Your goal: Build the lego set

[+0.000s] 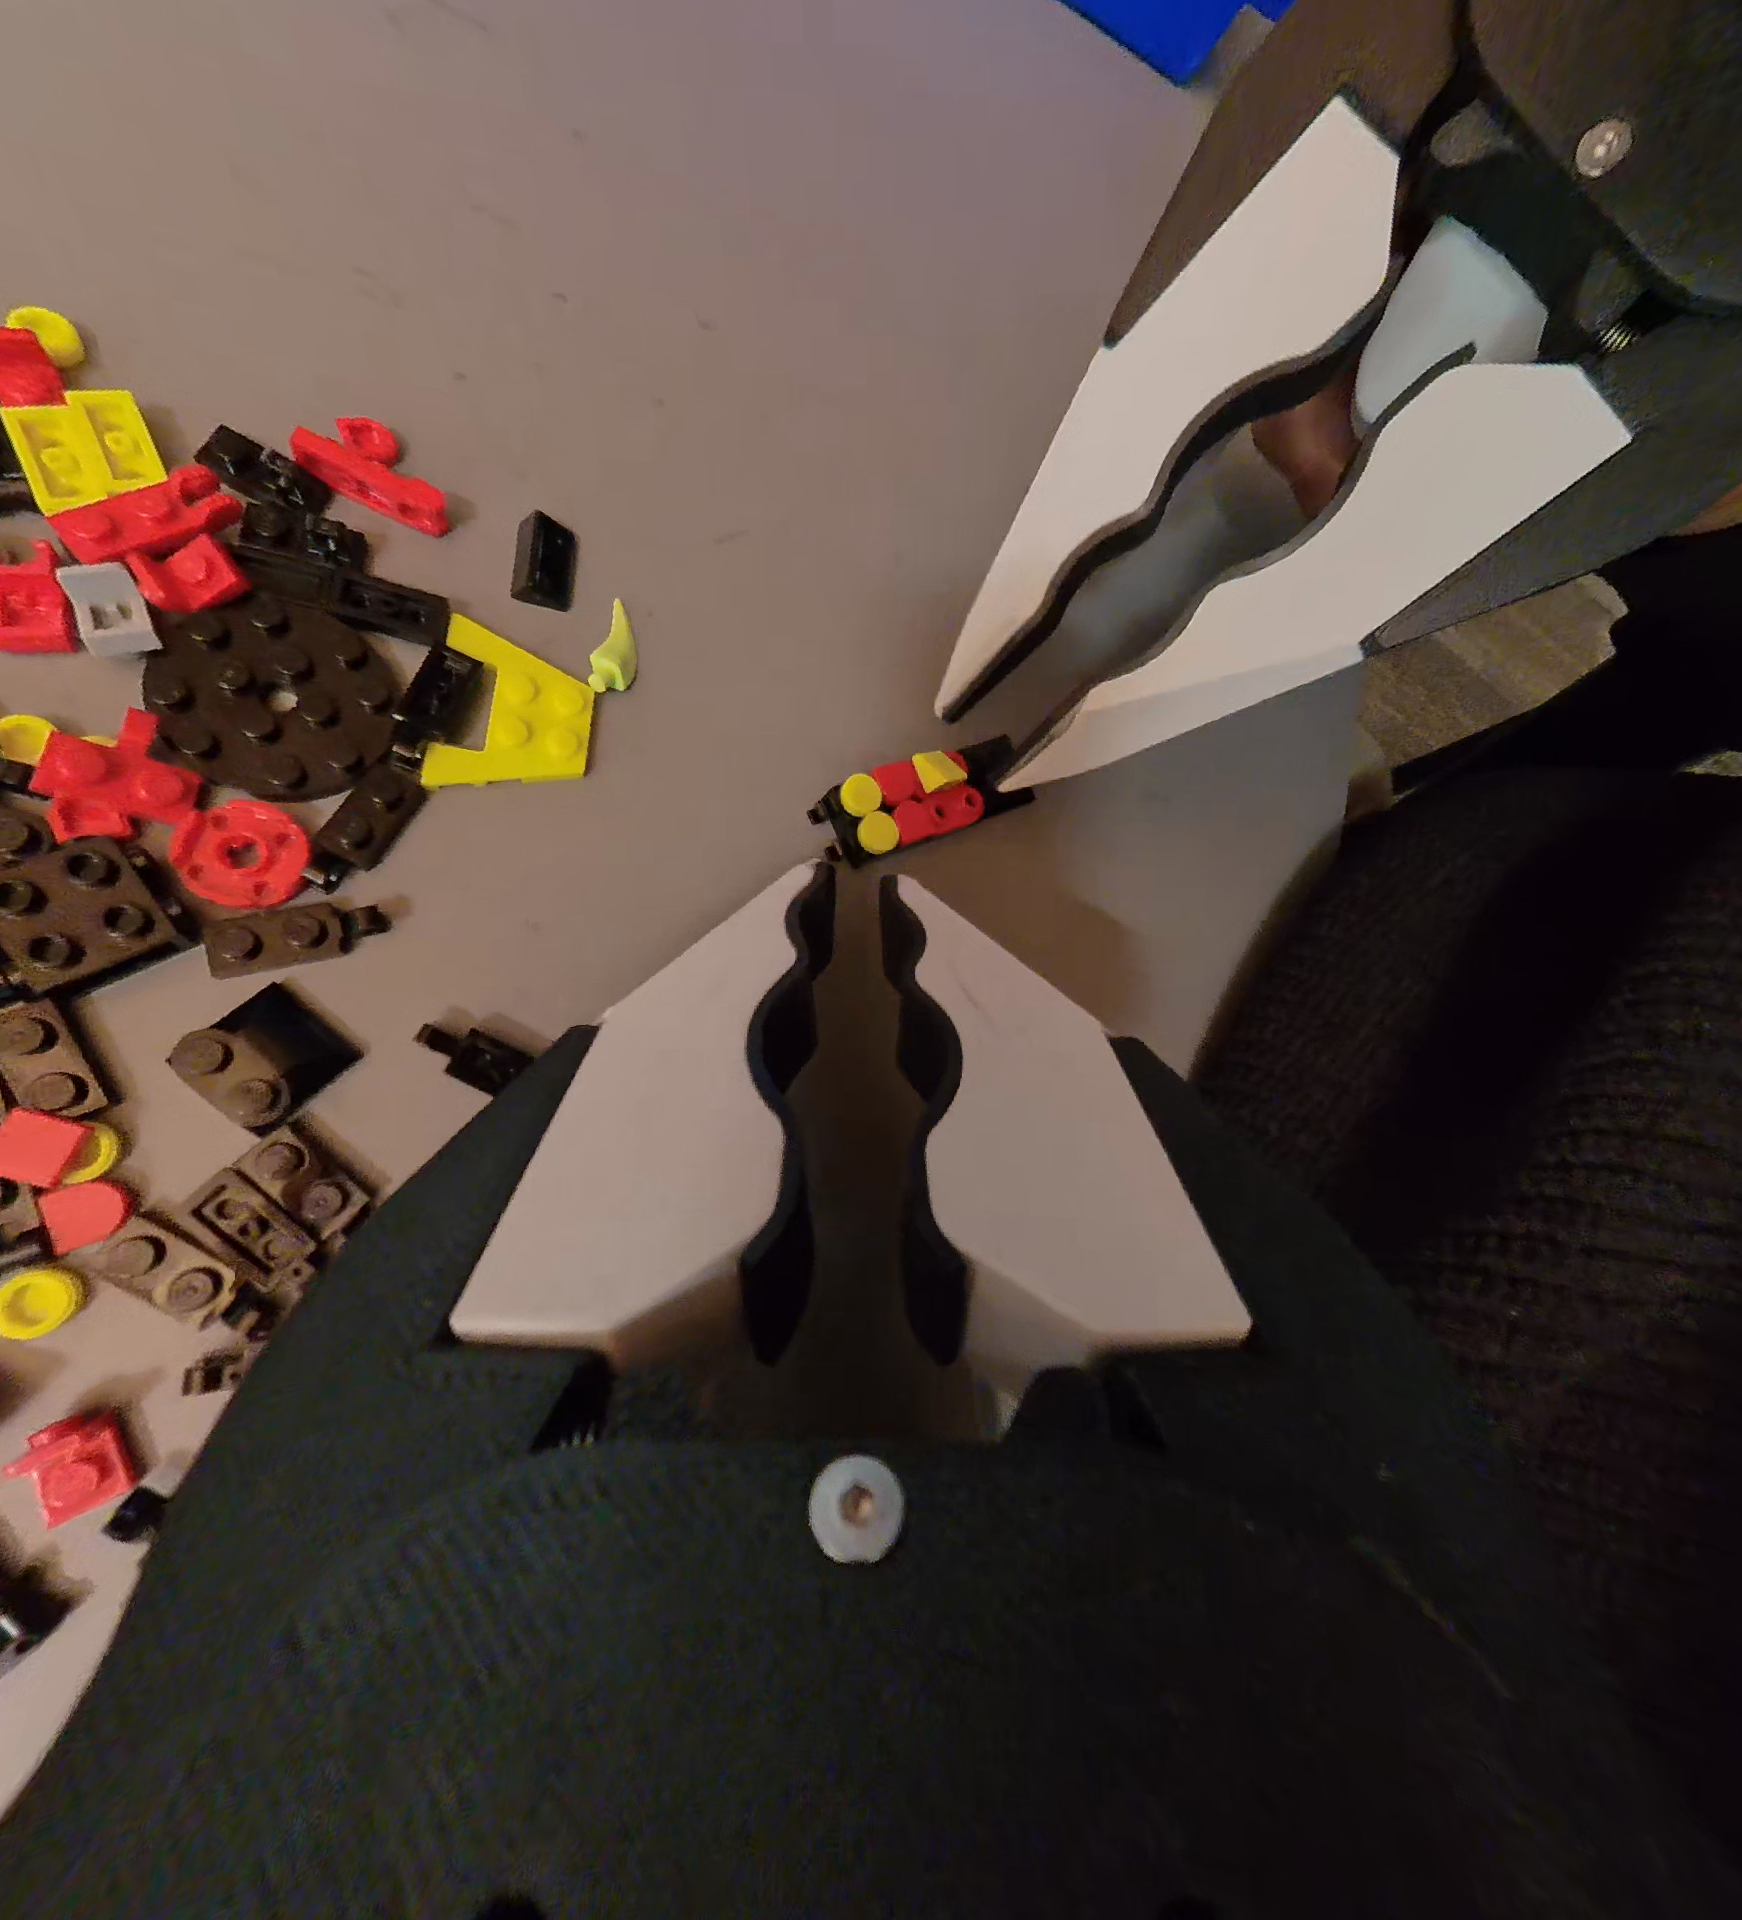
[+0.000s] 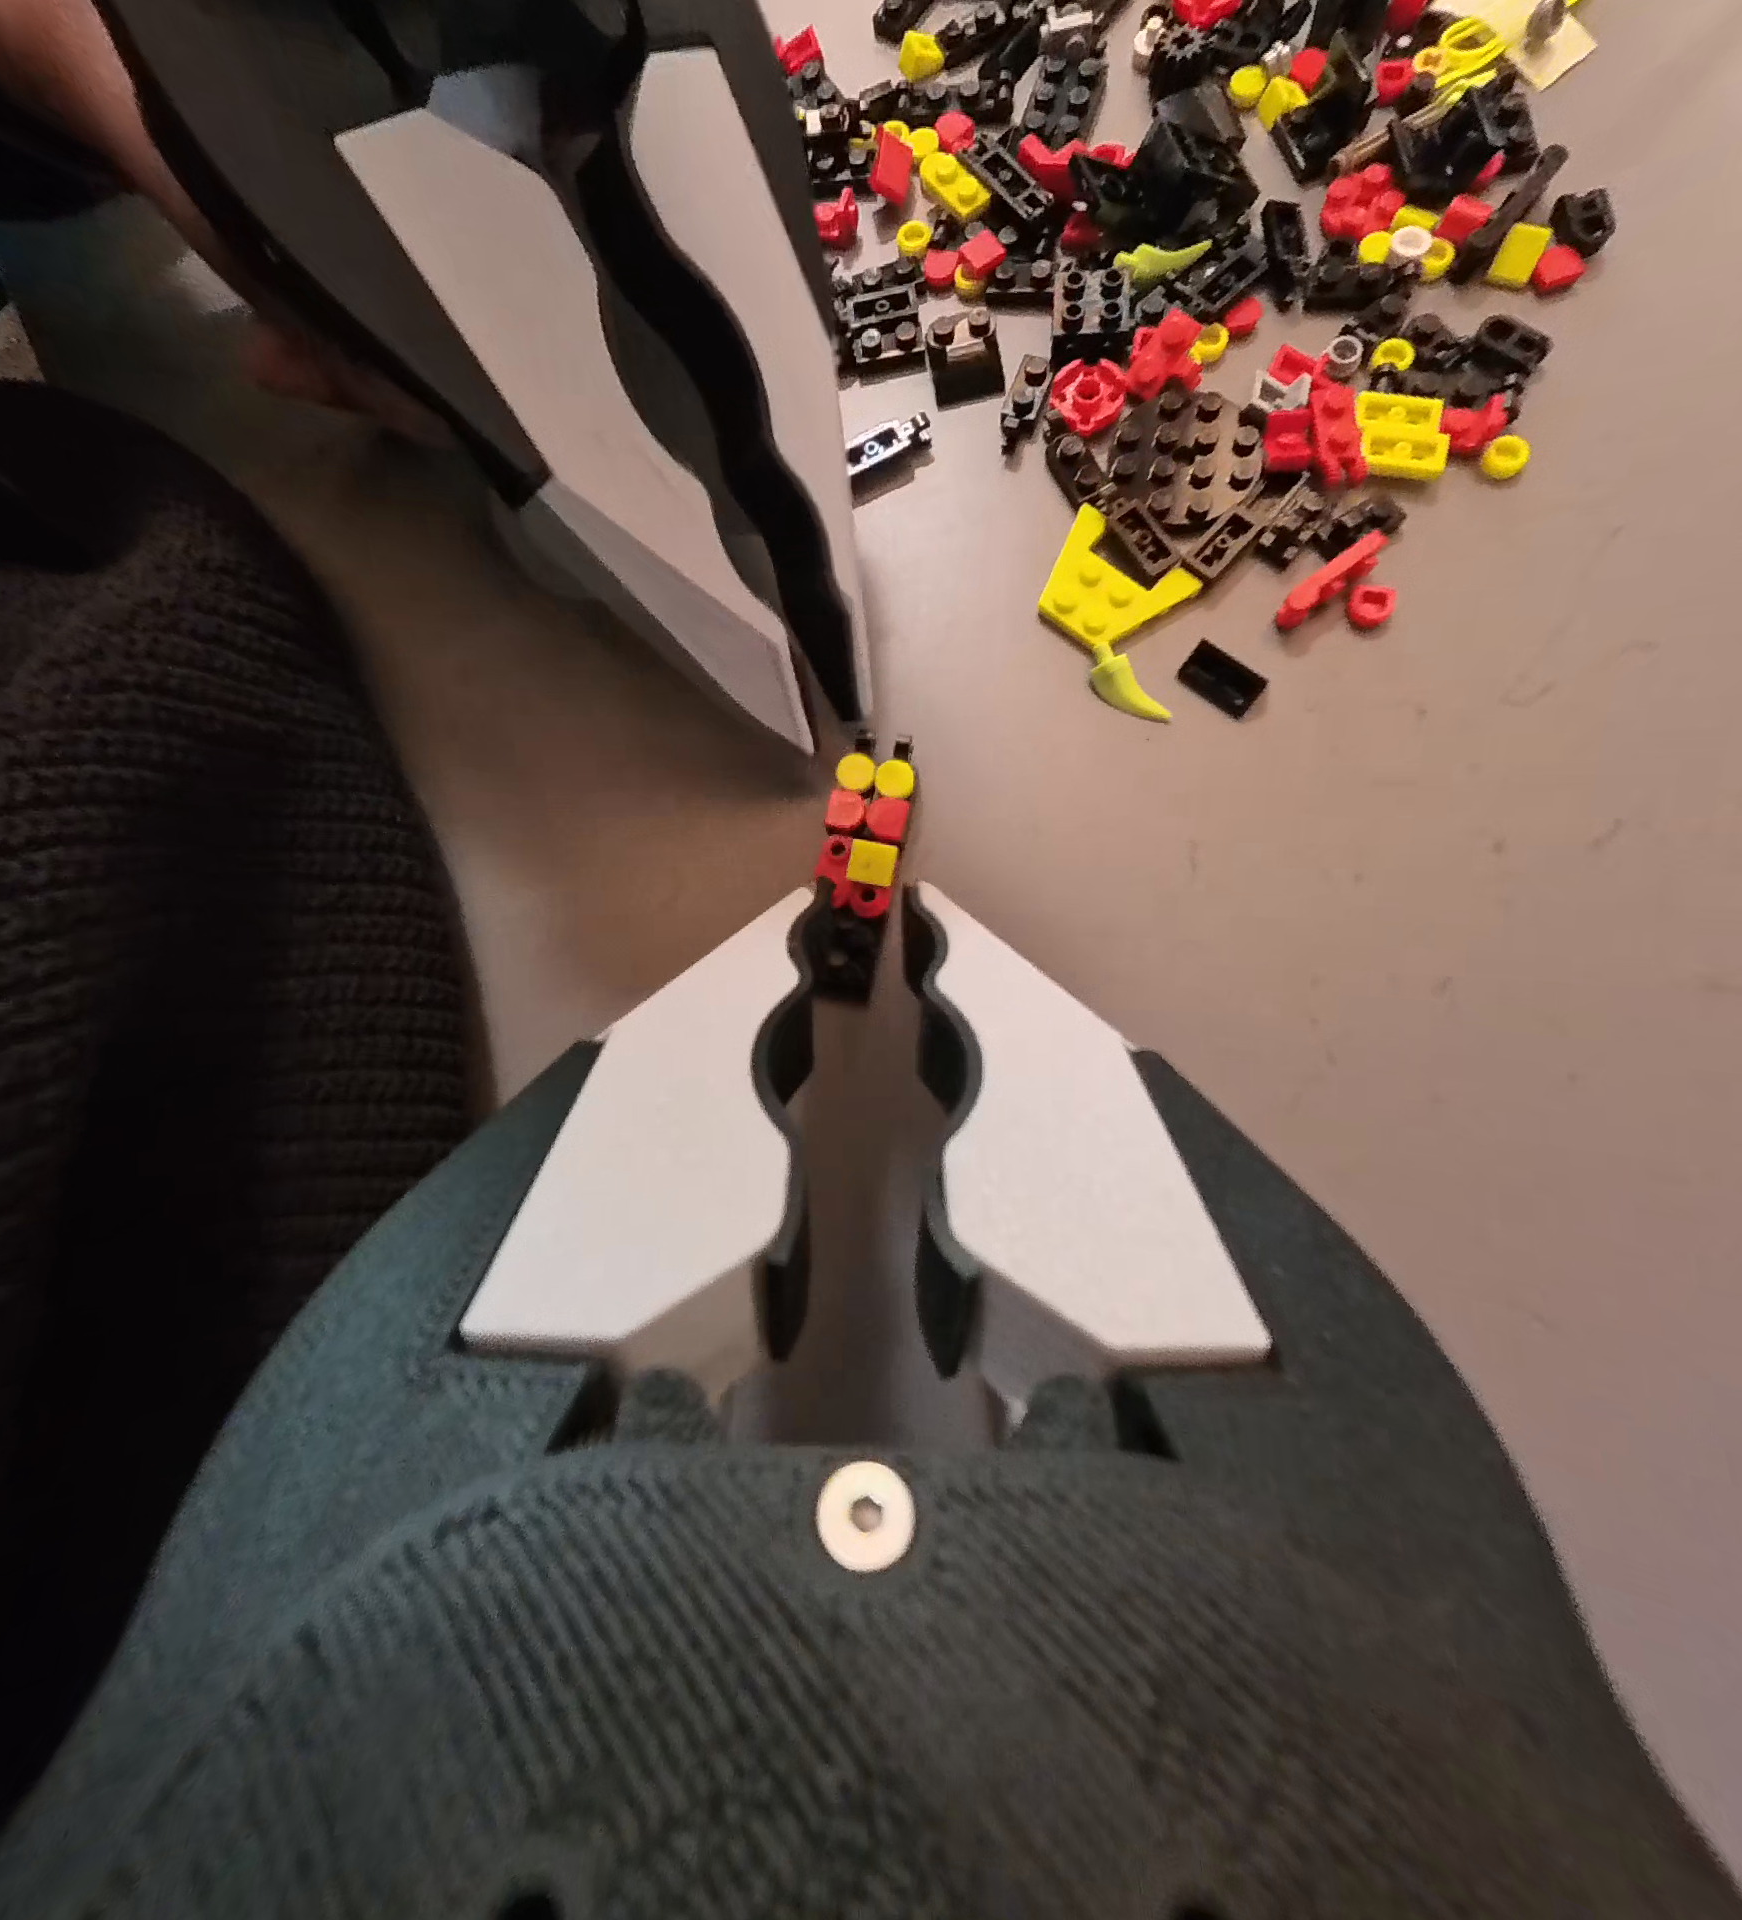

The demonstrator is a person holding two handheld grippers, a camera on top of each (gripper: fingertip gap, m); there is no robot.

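Observation:
A small assembly (image 1: 914,800) of a black plate topped with red and yellow pieces hangs between both grippers; it also shows in the right wrist view (image 2: 867,831). My right gripper (image 2: 859,904) is shut on its black near end. In the left wrist view the right gripper (image 1: 992,748) comes in from the upper right. My left gripper (image 1: 854,883) is nearly closed, its tips pinching a black clip at the assembly's other end. In the right wrist view the left gripper (image 2: 849,722) comes in from the upper left.
A pile of loose black, red and yellow pieces lies on the grey table (image 1: 638,260), around a black round plate (image 1: 264,707) (image 2: 1179,447). Nearest the grippers are a yellow wedge plate (image 2: 1106,592), a lime claw (image 2: 1132,691) and a black tile (image 2: 1222,677). Dark knit clothing (image 2: 119,831) is close by. The black tile (image 2: 1222,677) sits 7 cm or so from the ends of my right fingers. My left wrist view (image 1: 552,555) looks at it from another angle.

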